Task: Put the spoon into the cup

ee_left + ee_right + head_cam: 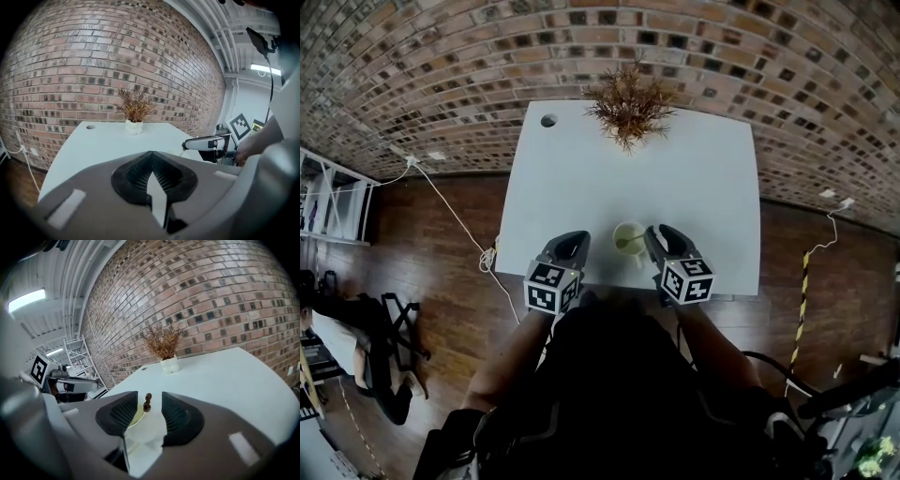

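Spoon [147,401] is sitting in the cup [628,239], handle sticking up. Cup is standing at the table's [581,169] 6 o'clock edge. Right gripper [662,236] is hovering at the cup's 3 o'clock, jaws wide apart either side of the handle tip, not touching it. Left gripper [572,244] is hovering at 9 o'clock, jaws together, empty.

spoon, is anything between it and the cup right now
Nothing visible stands between them: the spoon already sits in the cup. Its dark handle tip rises between the jaws of the right tongs, which stand apart and clear of it.
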Demonstrator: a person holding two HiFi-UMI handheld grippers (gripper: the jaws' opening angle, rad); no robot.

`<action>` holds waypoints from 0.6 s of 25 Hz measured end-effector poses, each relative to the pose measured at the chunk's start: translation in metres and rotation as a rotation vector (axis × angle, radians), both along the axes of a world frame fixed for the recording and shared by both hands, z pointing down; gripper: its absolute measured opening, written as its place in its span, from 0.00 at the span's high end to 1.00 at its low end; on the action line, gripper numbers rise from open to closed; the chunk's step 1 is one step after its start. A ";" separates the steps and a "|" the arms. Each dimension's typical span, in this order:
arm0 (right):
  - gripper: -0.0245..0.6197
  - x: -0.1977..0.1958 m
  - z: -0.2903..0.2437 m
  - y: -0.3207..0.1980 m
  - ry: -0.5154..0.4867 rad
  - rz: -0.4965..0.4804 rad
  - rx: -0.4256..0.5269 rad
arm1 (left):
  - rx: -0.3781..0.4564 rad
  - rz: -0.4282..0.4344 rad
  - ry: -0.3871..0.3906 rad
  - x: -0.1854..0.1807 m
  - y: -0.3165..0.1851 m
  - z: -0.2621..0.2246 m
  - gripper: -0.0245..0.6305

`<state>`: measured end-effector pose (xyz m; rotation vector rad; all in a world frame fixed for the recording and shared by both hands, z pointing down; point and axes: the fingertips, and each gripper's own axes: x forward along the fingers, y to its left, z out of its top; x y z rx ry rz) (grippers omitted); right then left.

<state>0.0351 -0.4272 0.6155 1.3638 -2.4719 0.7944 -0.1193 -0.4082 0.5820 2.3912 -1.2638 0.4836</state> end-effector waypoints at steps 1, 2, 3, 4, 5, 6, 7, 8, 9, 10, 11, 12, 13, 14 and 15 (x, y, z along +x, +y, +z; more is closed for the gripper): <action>0.70 0.002 -0.003 0.001 0.004 -0.003 0.011 | 0.009 -0.005 0.005 0.001 0.001 -0.003 0.97; 0.70 0.005 -0.007 0.001 0.008 -0.007 0.022 | 0.016 -0.012 0.013 0.002 0.001 -0.007 0.97; 0.70 0.007 -0.012 0.002 0.013 -0.011 0.034 | 0.024 -0.018 0.023 0.003 0.002 -0.012 0.97; 0.70 0.010 -0.017 0.003 0.020 -0.013 0.048 | 0.035 -0.022 0.029 0.004 0.002 -0.018 0.97; 0.70 0.013 -0.023 0.003 0.027 -0.016 0.062 | 0.048 -0.023 0.029 0.005 0.002 -0.024 0.97; 0.70 0.016 -0.028 0.004 0.033 -0.020 0.077 | 0.058 -0.021 0.027 0.008 0.004 -0.031 0.97; 0.70 0.018 -0.034 0.006 0.035 -0.025 0.090 | 0.062 -0.017 0.028 0.011 0.007 -0.037 0.97; 0.71 0.020 -0.040 0.008 0.031 -0.032 0.102 | 0.068 -0.016 0.033 0.014 0.010 -0.042 0.97; 0.76 0.022 -0.046 0.010 0.021 -0.039 0.113 | 0.079 -0.019 0.041 0.016 0.012 -0.047 0.97; 0.85 0.023 -0.053 0.013 0.011 -0.048 0.122 | 0.093 -0.023 0.052 0.018 0.015 -0.052 0.97; 0.90 0.024 -0.059 0.016 0.003 -0.059 0.131 | 0.105 -0.023 0.064 0.022 0.018 -0.058 0.97; 0.93 0.025 -0.064 0.019 0.001 -0.071 0.140 | 0.120 -0.018 0.072 0.025 0.022 -0.065 0.97; 0.95 0.027 -0.070 0.022 0.001 -0.080 0.151 | 0.141 -0.011 0.072 0.030 0.026 -0.072 0.97; 0.95 0.029 -0.075 0.024 0.000 -0.086 0.161 | 0.164 -0.003 0.066 0.034 0.030 -0.079 0.97; 0.95 0.032 -0.079 0.027 -0.006 -0.091 0.167 | 0.183 0.001 0.057 0.038 0.034 -0.085 0.97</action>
